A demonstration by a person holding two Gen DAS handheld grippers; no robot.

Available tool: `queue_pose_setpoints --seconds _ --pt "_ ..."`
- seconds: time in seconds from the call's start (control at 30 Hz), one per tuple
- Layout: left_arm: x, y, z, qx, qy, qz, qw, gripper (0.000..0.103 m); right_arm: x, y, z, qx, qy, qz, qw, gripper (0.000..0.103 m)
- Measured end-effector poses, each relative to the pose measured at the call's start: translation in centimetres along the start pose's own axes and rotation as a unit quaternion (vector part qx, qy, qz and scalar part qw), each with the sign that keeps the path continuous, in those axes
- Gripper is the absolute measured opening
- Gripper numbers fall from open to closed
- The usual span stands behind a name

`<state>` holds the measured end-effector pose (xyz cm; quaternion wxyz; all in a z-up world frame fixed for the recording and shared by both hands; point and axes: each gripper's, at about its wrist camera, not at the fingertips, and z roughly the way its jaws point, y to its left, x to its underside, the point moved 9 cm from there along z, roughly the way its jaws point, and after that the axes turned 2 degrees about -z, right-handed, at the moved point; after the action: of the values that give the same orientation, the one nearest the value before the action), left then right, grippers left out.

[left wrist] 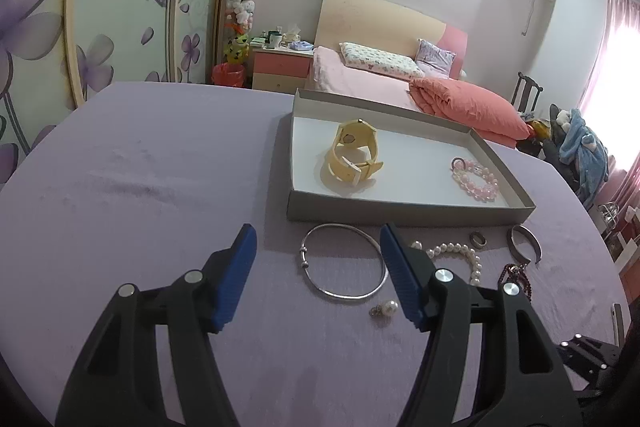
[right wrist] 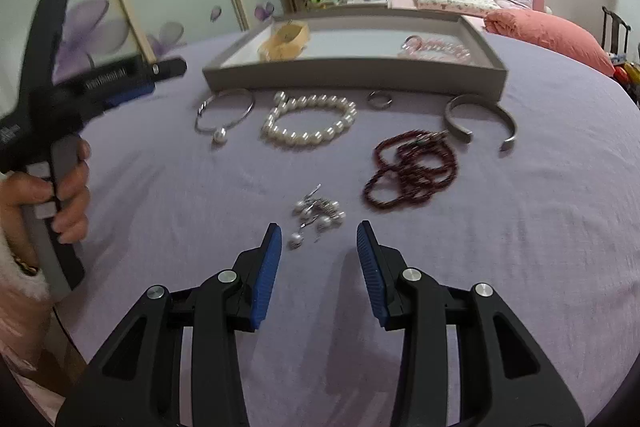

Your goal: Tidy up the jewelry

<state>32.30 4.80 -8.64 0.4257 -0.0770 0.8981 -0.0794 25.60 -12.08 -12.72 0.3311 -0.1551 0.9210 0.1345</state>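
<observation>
A shallow grey tray (left wrist: 400, 215) was seen on the lilac cloth (left wrist: 160, 187); inside it a yellow watch (left wrist: 354, 157) lay toward its left end and a pink bead bracelet (left wrist: 478, 181) toward its right. Just in front of the tray, on the cloth, a silver bangle (left wrist: 344, 263), a pearl bracelet (right wrist: 310, 125), a small ring (right wrist: 379, 99), an open cuff (right wrist: 480, 121), a dark red bead necklace (right wrist: 412, 171) and a heap of pearl earrings (right wrist: 318, 215) were laid out. The left gripper (left wrist: 318, 247) was held angled downward over the bangle, jaws spread, nothing gripped. The right gripper (right wrist: 319, 239) was tilted down just short of the earrings, jaws partly apart and empty.
</observation>
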Motion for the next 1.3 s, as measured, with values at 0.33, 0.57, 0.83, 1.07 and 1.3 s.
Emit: queue_pose_setpoints --seconds 0.33,0.57,0.83,1.07,1.3 --pt "1.3 1.1 -1.0 -0.001 0.009 -0.008 0.9999 0.063 -0.8 0.9 1.5 0.051 0.016 -0.039 0.998 0.035" --pt "2.8 0.8 -1.0 0.000 0.026 0.000 0.9997 0.063 -0.5 0.5 1.2 0.036 0.014 -0.030 0.999 0.006" --pt "4.8 -1.5 -0.6 0.009 0.063 0.032 0.9975 0.063 1.3 -1.7 -0.9 0.044 0.010 0.002 0.999 0.007" --pt "6.5 -3.9 1.2 0.005 0.103 0.041 0.9938 0.051 1.2 -4.0 -2.8 0.048 -0.017 0.042 0.998 0.007" --pt "6.4 -5.1 3.1 -0.008 0.114 0.029 0.9930 0.037 0.9 -4.4 -3.0 0.041 -0.025 0.049 0.998 0.007"
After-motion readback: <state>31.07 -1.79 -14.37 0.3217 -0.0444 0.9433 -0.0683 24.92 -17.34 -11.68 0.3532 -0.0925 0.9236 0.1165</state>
